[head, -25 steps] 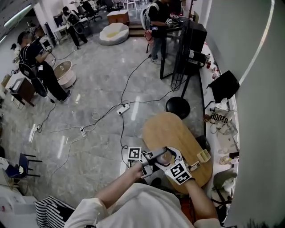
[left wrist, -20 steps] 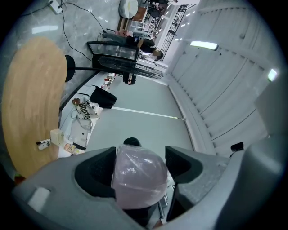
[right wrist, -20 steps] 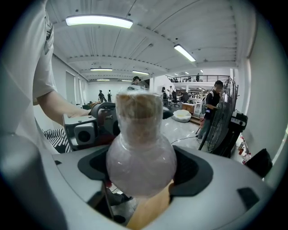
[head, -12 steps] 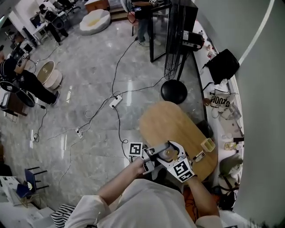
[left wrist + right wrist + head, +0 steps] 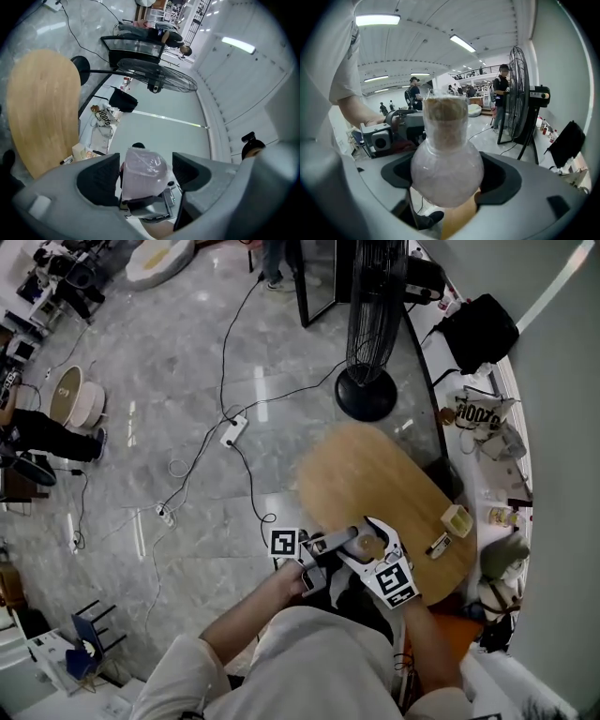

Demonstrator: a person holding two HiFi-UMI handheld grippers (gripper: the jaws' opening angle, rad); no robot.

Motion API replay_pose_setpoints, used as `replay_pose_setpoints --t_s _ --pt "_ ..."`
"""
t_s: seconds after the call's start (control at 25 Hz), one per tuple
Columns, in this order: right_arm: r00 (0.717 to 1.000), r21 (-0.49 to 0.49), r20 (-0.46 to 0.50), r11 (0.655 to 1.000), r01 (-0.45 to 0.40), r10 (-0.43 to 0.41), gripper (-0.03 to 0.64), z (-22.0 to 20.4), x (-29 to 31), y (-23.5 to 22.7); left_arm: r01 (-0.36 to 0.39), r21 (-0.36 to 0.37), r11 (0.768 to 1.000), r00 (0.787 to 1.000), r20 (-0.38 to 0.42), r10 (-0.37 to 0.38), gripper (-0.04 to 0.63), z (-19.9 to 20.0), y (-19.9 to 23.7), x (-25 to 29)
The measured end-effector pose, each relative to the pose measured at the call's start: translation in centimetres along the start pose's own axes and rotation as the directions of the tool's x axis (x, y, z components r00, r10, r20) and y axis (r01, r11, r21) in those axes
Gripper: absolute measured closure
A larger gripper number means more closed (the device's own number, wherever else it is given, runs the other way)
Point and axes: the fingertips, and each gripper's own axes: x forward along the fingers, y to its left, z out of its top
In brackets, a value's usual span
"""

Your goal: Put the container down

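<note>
The container (image 5: 446, 159) is a clear round-bellied flask wrapped in thin film, with a tan, cork-coloured neck. Its belly sits between the jaws of my right gripper (image 5: 447, 180), which is shut on it. In the left gripper view the film-wrapped end of the container (image 5: 143, 171) fills the gap of my left gripper (image 5: 144, 176), also shut on it. In the head view both grippers meet over the near end of the oval wooden table (image 5: 375, 474): left gripper (image 5: 323, 547), right gripper (image 5: 377, 554), and the container (image 5: 368, 545) between them.
A small cream box (image 5: 457, 518) and a dark pen (image 5: 438, 545) lie at the table's right edge. A standing fan (image 5: 370, 296) rises beyond the table's far end. Cables and power strips (image 5: 234, 430) cross the grey floor. A cluttered shelf (image 5: 483, 418) runs along the right wall.
The head camera has tipped further down, so the room slid up the frame. Both grippers stay together on the container over the table's near end, shifted slightly right.
</note>
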Motion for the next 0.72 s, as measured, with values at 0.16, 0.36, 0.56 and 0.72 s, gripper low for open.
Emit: replay_pose_setpoints --t_s 0.16,0.36,0.56,0.72 --pt "1.0 0.023 -0.006 1.0 0.02 -0.02 0.224 -1.1 3.6 -3.3 -0.028 -0.021 0.999 1.0 0.011 0.028 0.25 3.3 3.1 -0.6" --pt "0.999 0.035 -0.028 0.999 0.021 -0.02 0.224 -4.5 7.2 -6.9 -0.089 -0.017 0.996 0.994 0.058 0.089 0.25 6.4 7.6 -1.5" --pt "0.999 0.069 -0.042 0.998 0.013 -0.01 0.224 -9.9 11.7 -10.3 -0.153 0.016 0.988 0.982 0.112 0.15 0.25 9.7 12.8 -2.7" --pt "0.999 0.084 -0.053 0.996 0.007 -0.003 0.224 -14.8 15.2 -12.1 -0.177 0.037 0.983 0.97 0.173 0.168 0.25 11.2 17.2 -3.7"
